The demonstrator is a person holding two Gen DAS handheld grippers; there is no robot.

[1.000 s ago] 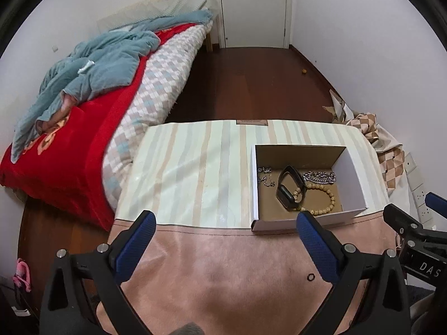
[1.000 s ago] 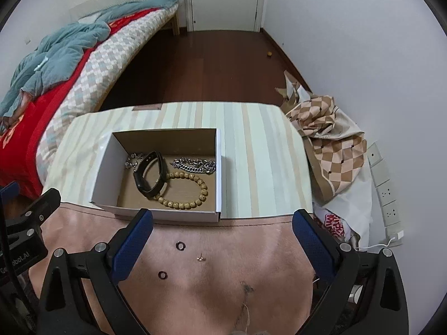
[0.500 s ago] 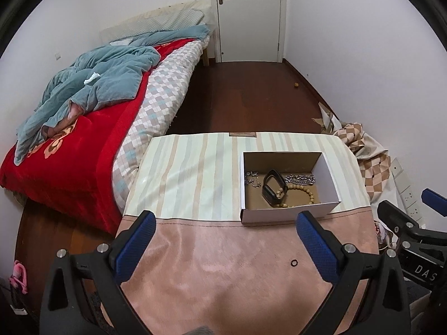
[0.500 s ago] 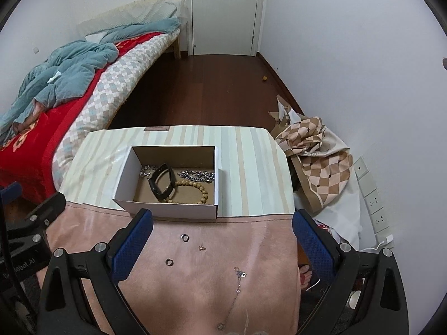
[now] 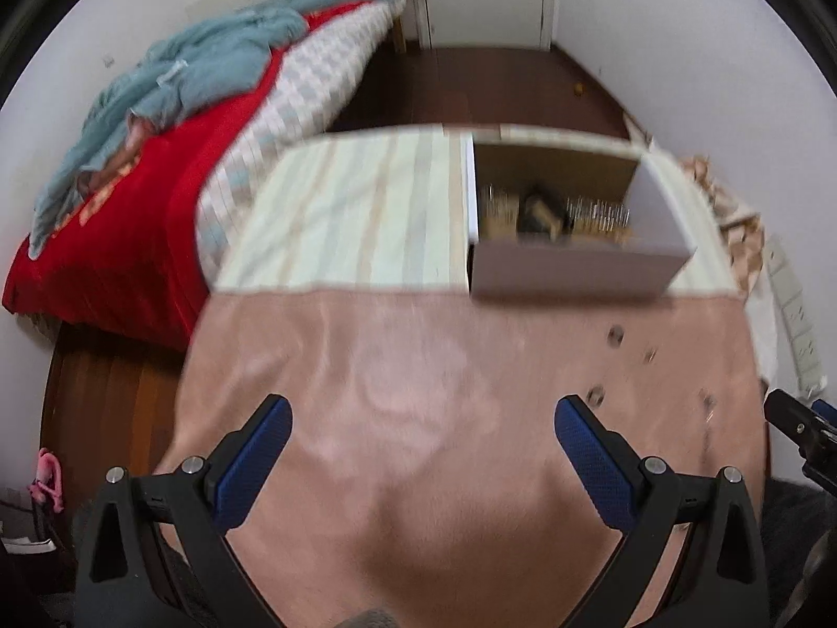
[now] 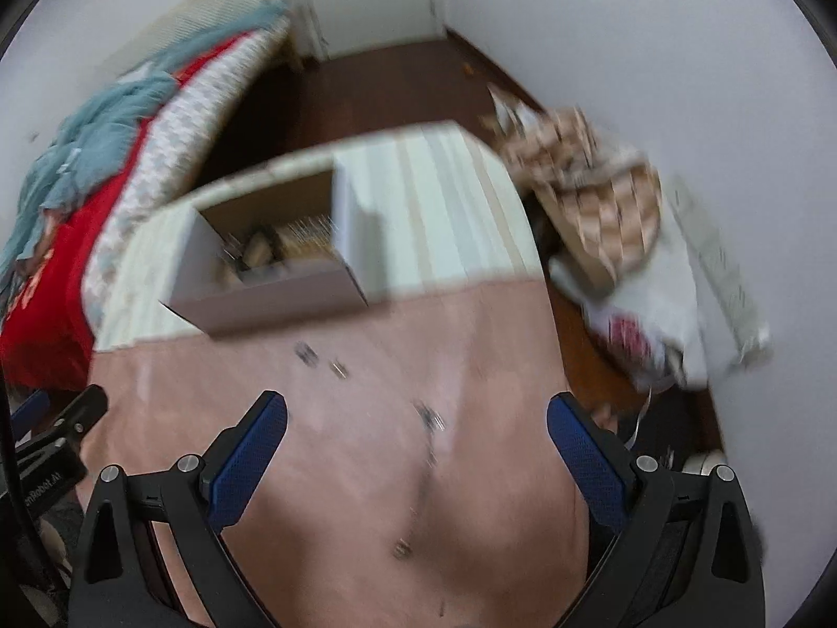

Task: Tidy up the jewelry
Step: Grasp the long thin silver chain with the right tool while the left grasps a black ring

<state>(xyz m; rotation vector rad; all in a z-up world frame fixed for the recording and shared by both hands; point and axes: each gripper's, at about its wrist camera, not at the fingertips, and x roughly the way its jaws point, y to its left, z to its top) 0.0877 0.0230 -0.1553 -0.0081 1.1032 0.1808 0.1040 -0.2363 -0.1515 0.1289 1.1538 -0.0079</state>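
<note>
Hovering spread wide and empty, both tongs, left and right, hung near the box; small blurred jewelry pieces lay just beside it

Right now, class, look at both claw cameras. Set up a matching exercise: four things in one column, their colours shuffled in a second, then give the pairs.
Things:
1. box
2. blanket
3. claw pads
4. cloth under the loose rings

Colours:
A. dark blue
B. pink
C. white outside, brown inside
D. pale teal

Pairs: 1-C, 2-D, 3-A, 4-B
</note>
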